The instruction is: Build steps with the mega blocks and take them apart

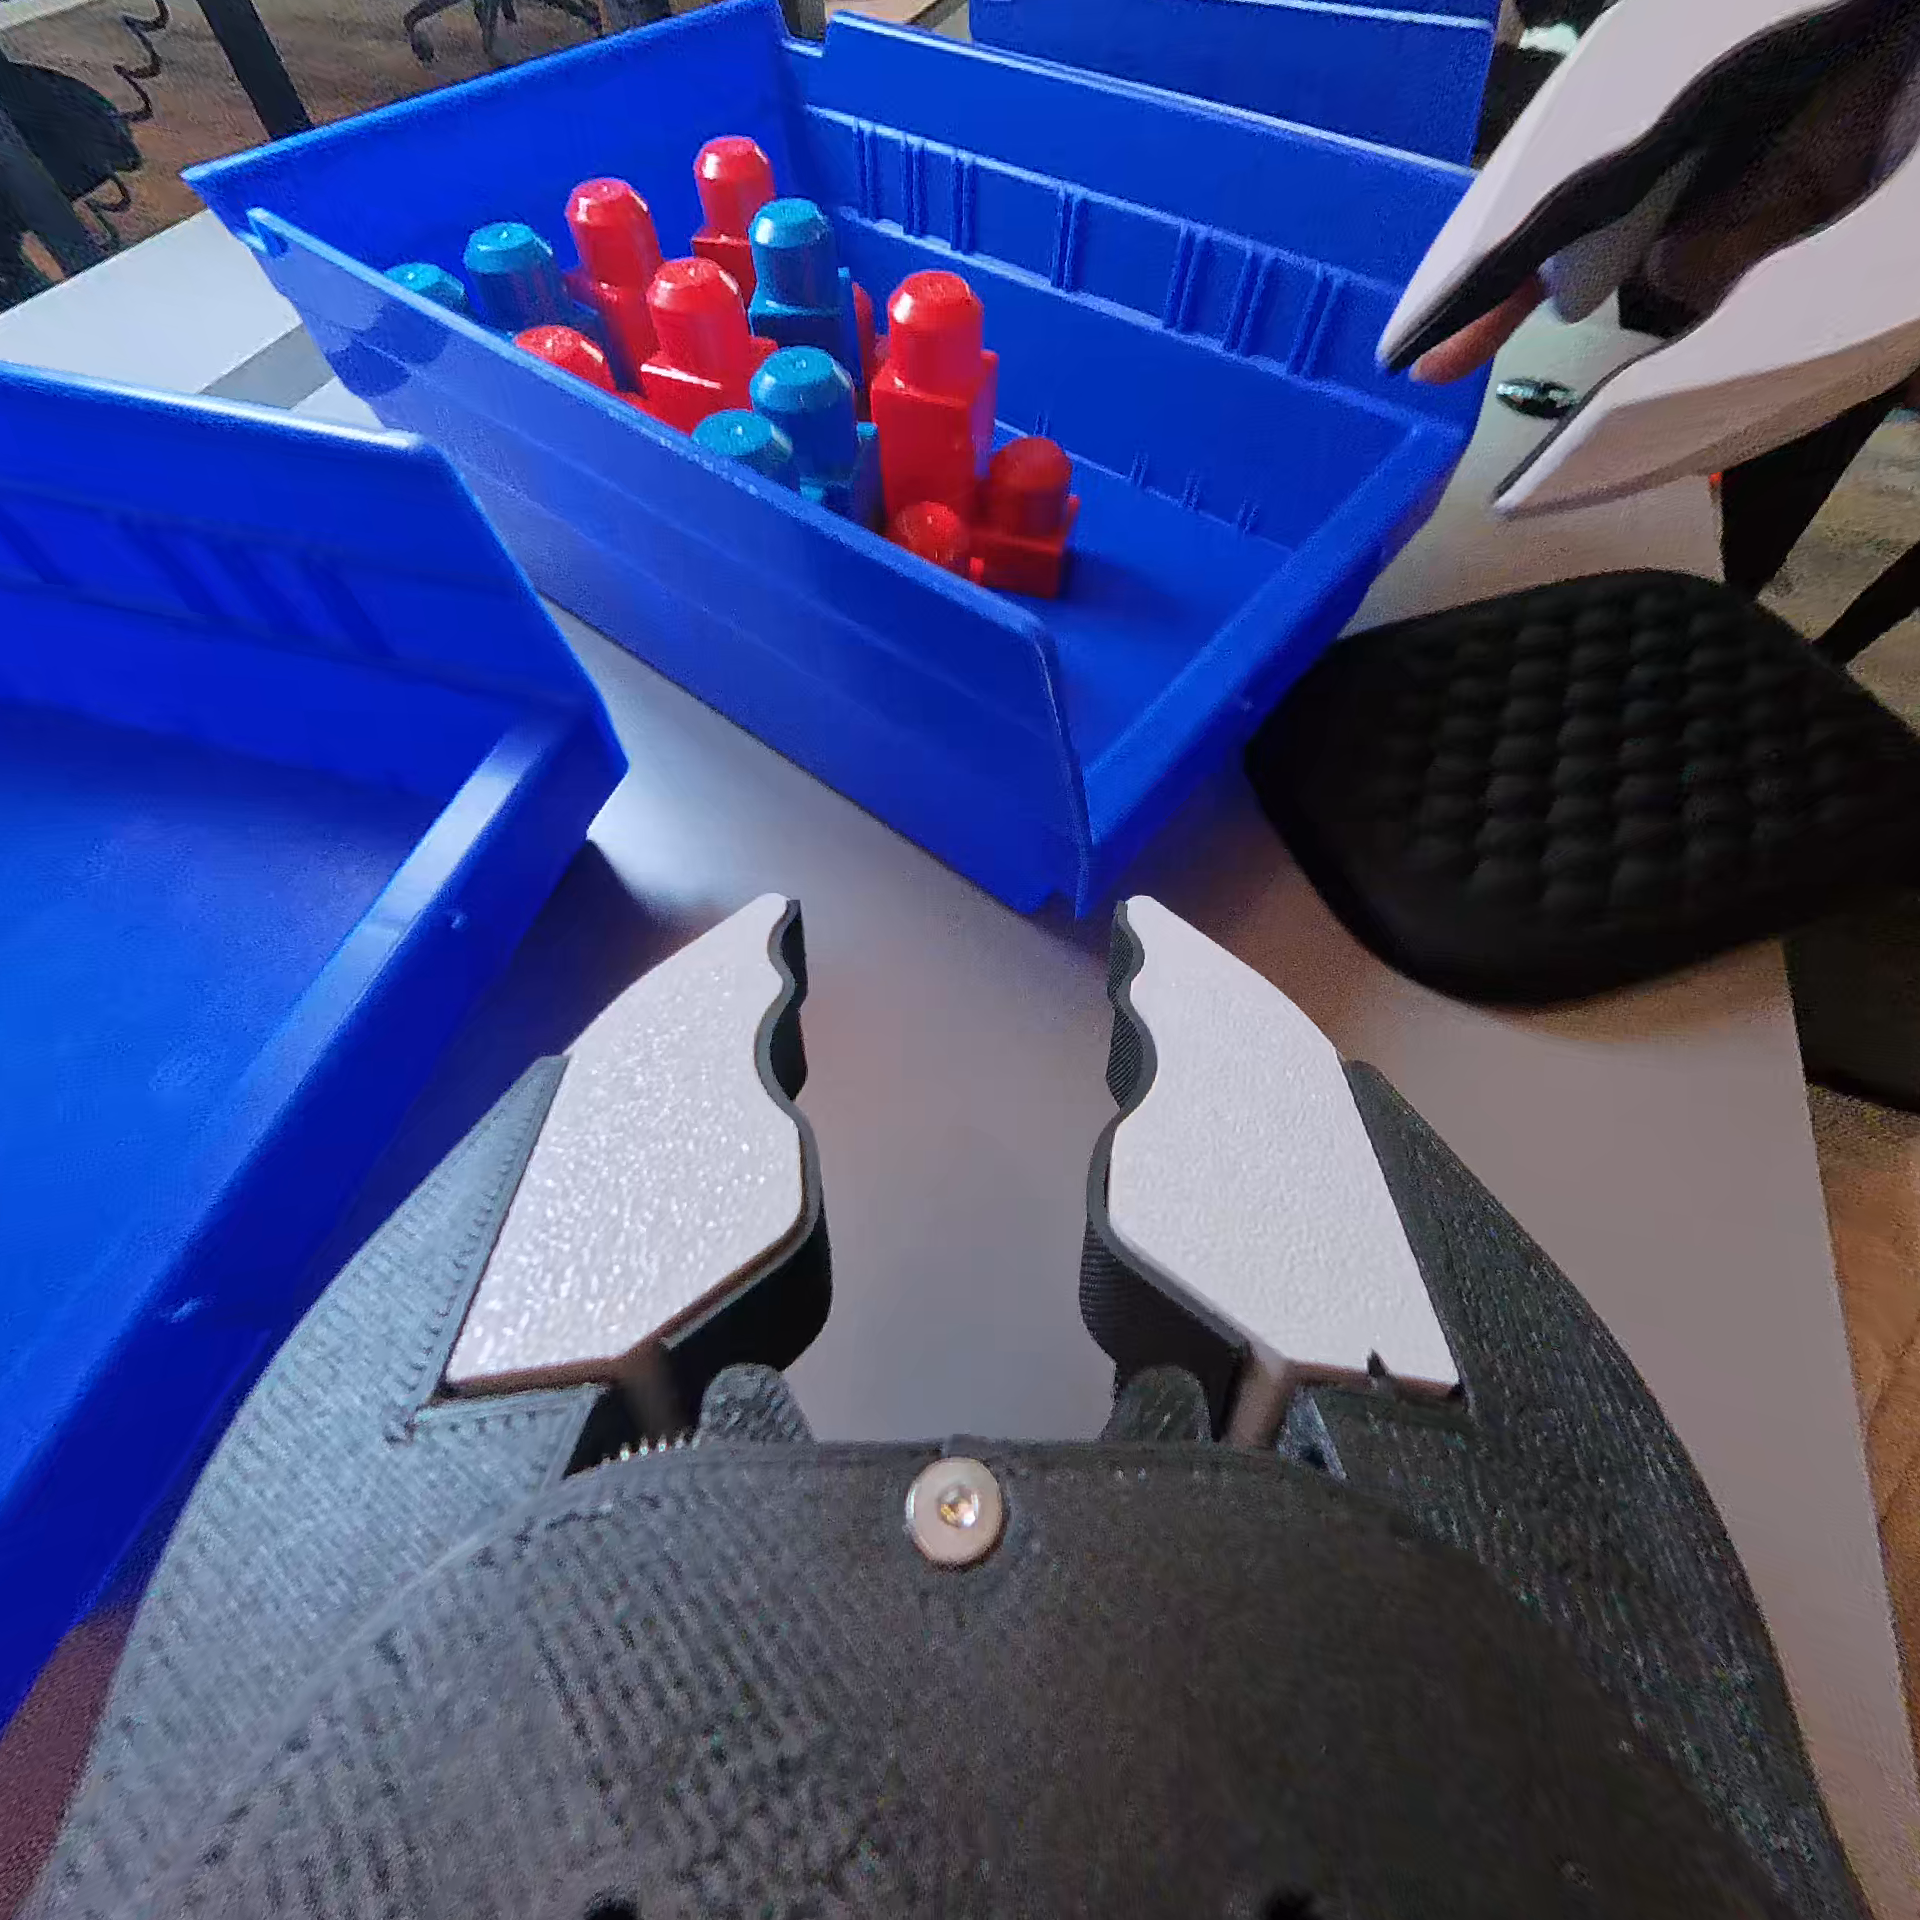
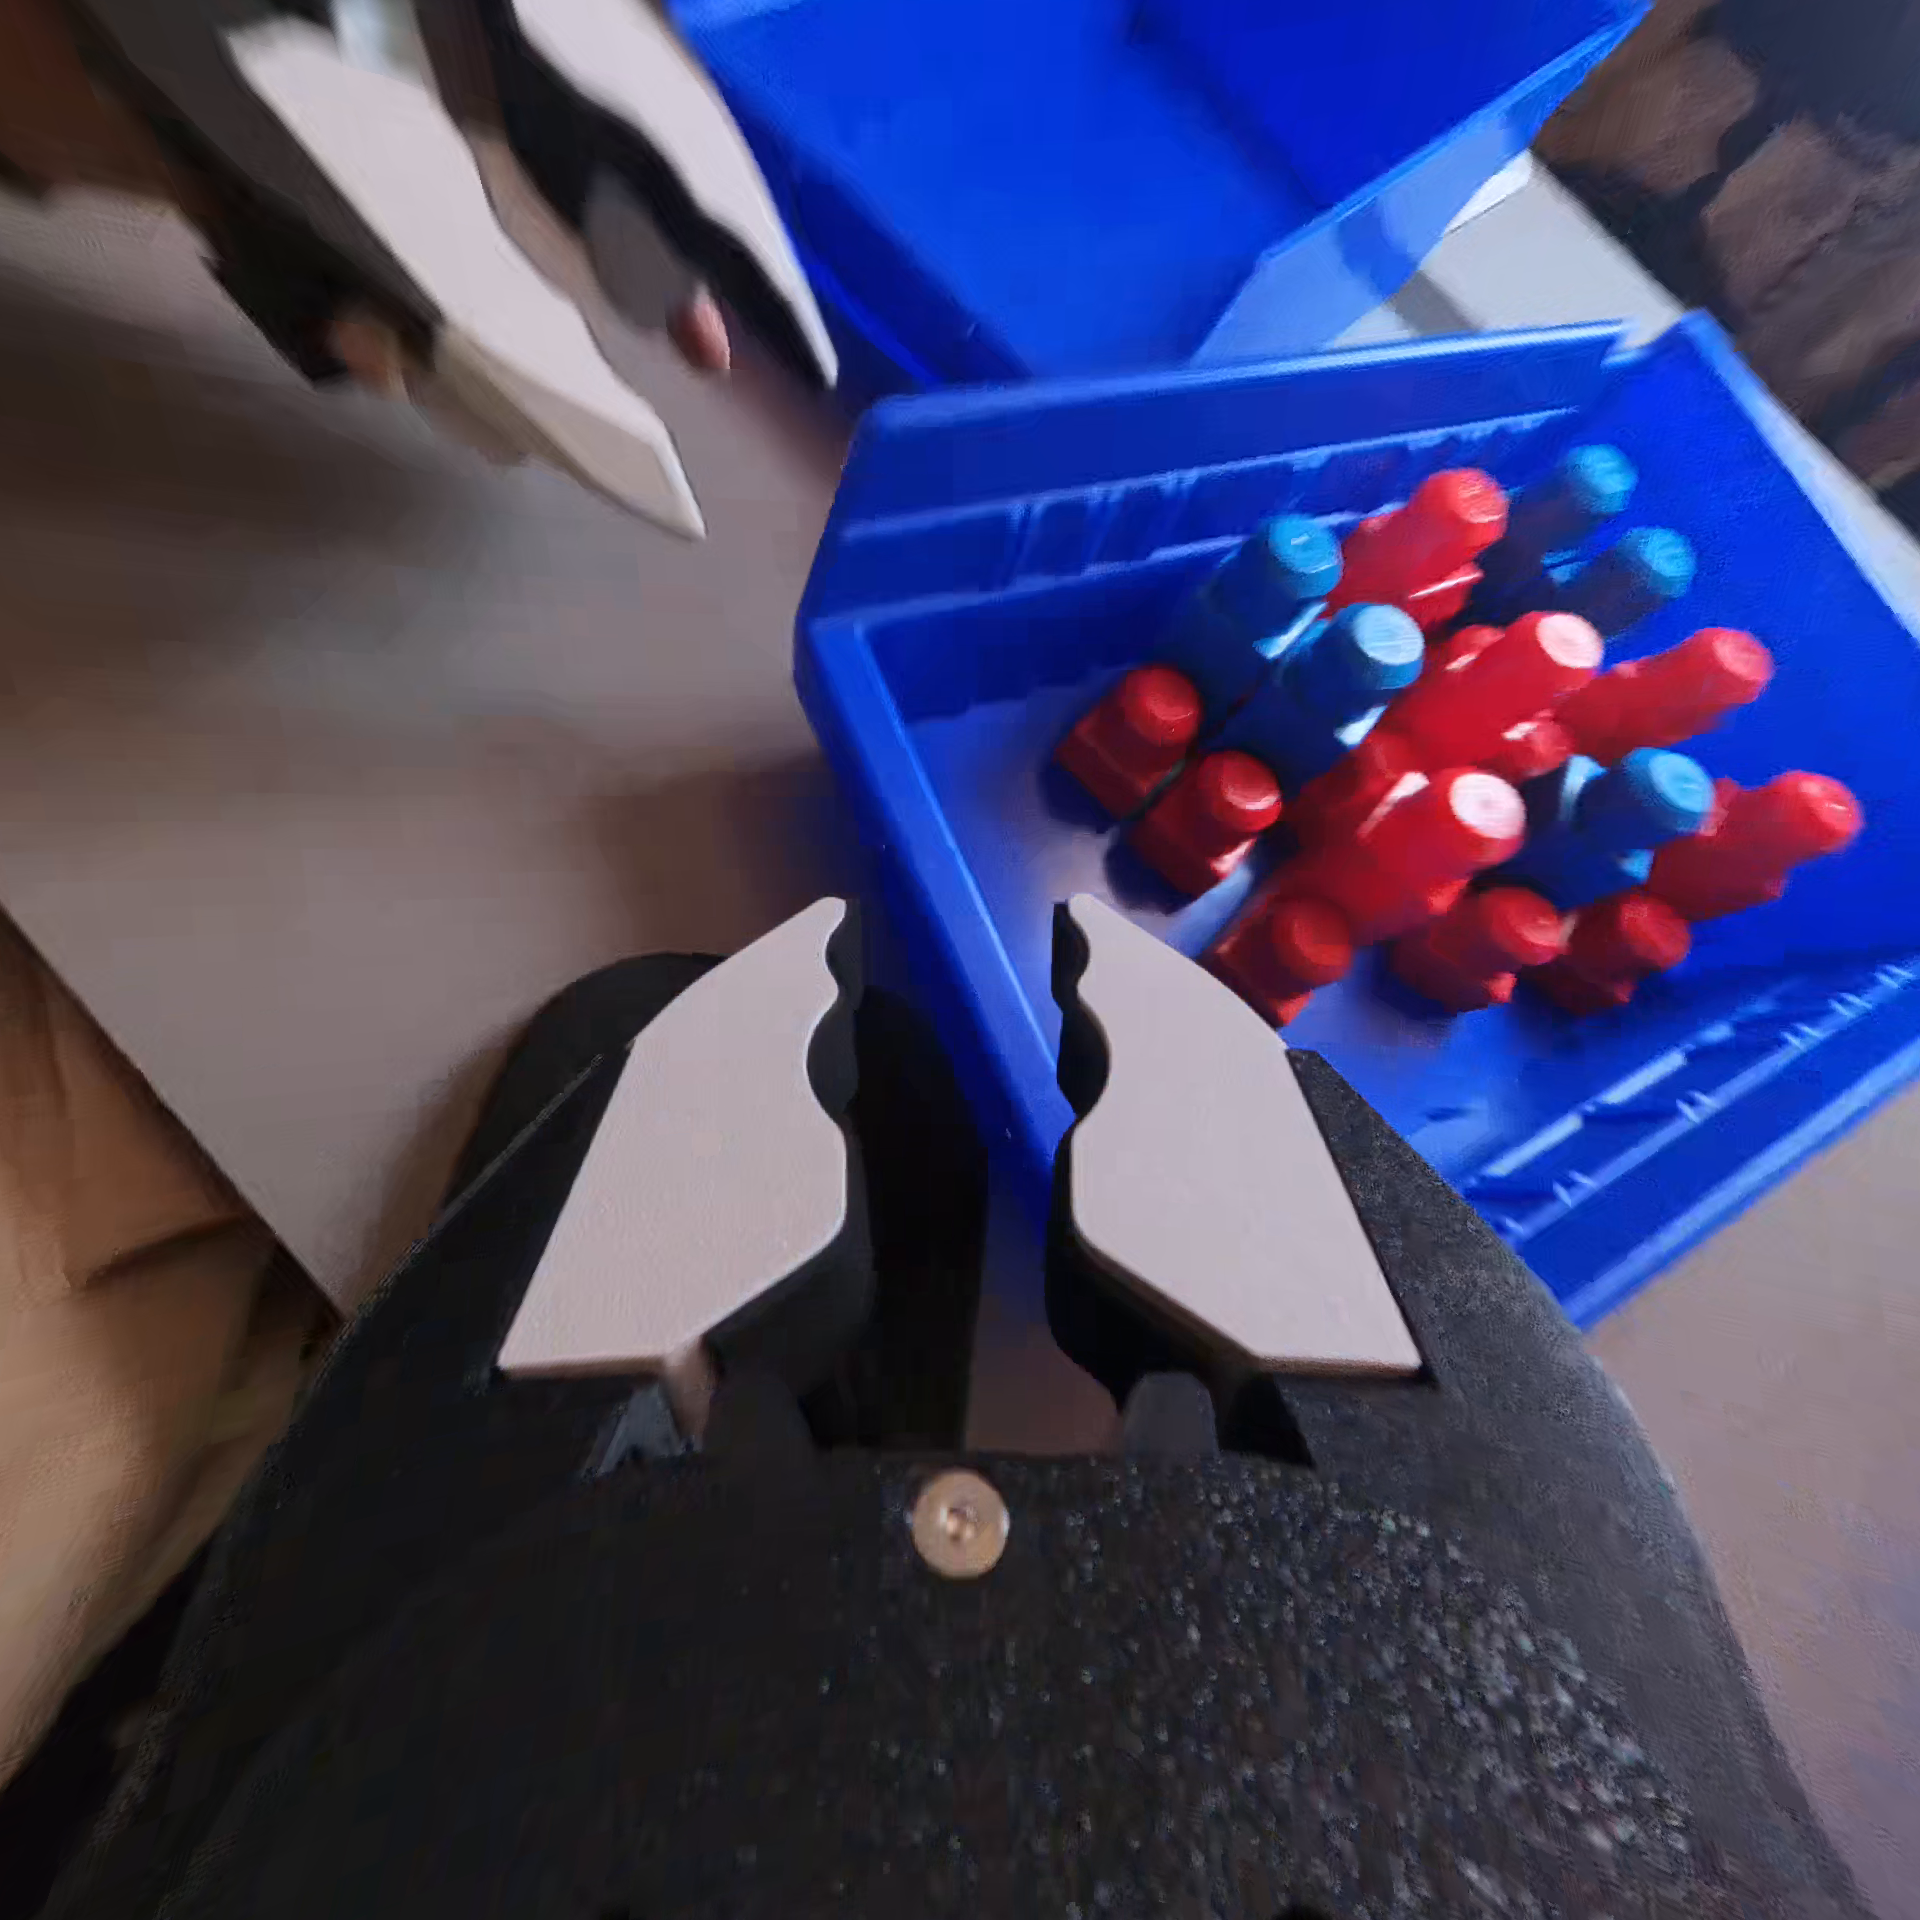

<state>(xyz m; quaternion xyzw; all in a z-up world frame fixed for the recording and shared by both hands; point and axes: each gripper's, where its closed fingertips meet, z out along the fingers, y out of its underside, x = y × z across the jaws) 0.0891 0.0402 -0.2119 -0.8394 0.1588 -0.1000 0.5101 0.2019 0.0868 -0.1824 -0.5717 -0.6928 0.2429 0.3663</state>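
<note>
Both the left gripper [image 1: 956,935] and right gripper [image 2: 956,925] hang spread and empty; the stepped red and blue mega blocks [image 1: 790,353] sit upper-centre in the blue bin [image 1: 831,665], so dismantling seems next, needing a pinch on the top block.

Red and light-blue plastic mega blocks [image 1: 790,353] piled inside a blue plastic bin [image 1: 790,665].
The blocks stand upright with rounded studs on top, red and blue mixed, joined at uneven heights, clustered toward one end of the bin.
</note>
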